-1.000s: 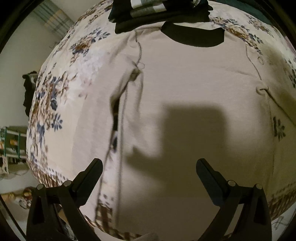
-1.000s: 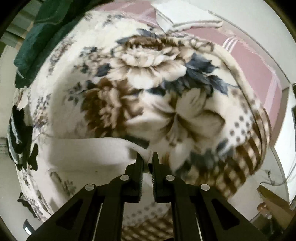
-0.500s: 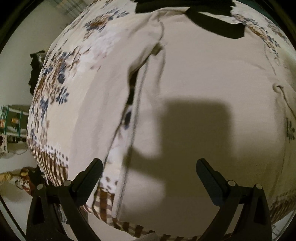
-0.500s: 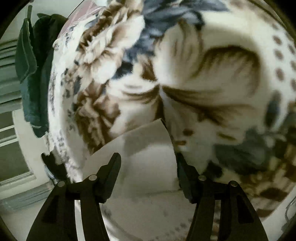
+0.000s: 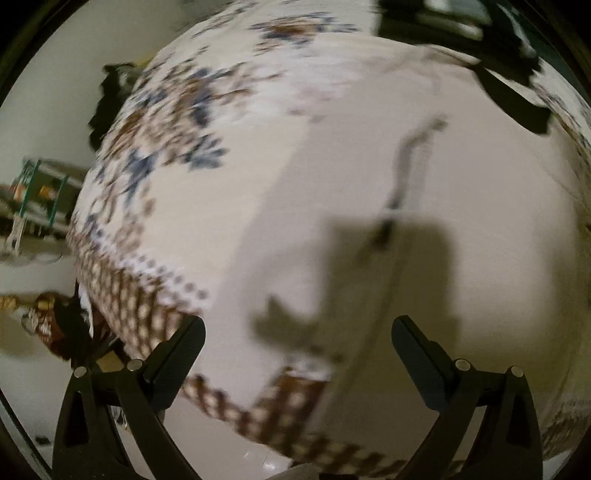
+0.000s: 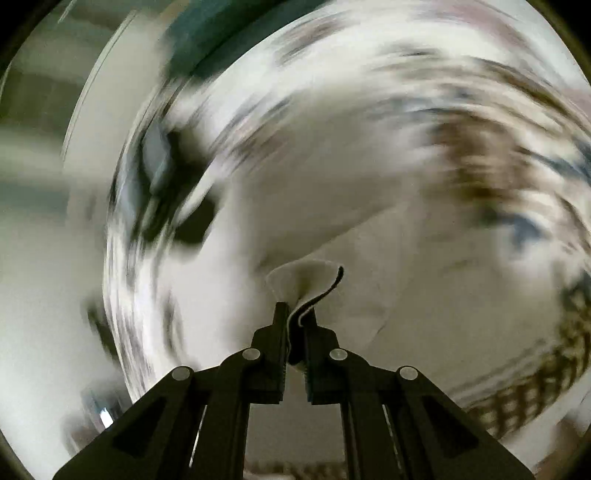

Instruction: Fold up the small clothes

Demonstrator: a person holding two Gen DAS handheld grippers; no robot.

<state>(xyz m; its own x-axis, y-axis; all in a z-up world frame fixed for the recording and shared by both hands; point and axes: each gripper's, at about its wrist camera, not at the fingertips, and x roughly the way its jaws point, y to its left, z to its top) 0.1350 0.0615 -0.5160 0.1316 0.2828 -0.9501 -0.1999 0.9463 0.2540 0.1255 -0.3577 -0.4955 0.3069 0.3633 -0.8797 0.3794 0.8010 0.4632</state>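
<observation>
A beige shirt [image 5: 461, 206] with a black collar [image 5: 513, 103] lies spread on a floral bedspread [image 5: 173, 122]. Its sleeve [image 5: 280, 221] lies flat to the left of the body. My left gripper [image 5: 297, 343] is open and empty, above the shirt's lower left part near the bed's edge. My right gripper [image 6: 295, 314] is shut on a bunched edge of the beige shirt [image 6: 306, 277] with dark stitching, held lifted above the rest of the cloth. The right wrist view is heavily blurred.
A stack of dark folded clothes [image 5: 443, 18] lies at the far end of the bed. The brown checked border [image 5: 140, 302] marks the bed's near edge, with floor [image 5: 207, 439] below. A shelf [image 5: 33, 195] and clutter stand at the left.
My right gripper opened over the shirt's edge, then closed on it and lifted it. My left gripper stayed open and swung left toward the bed's edge.
</observation>
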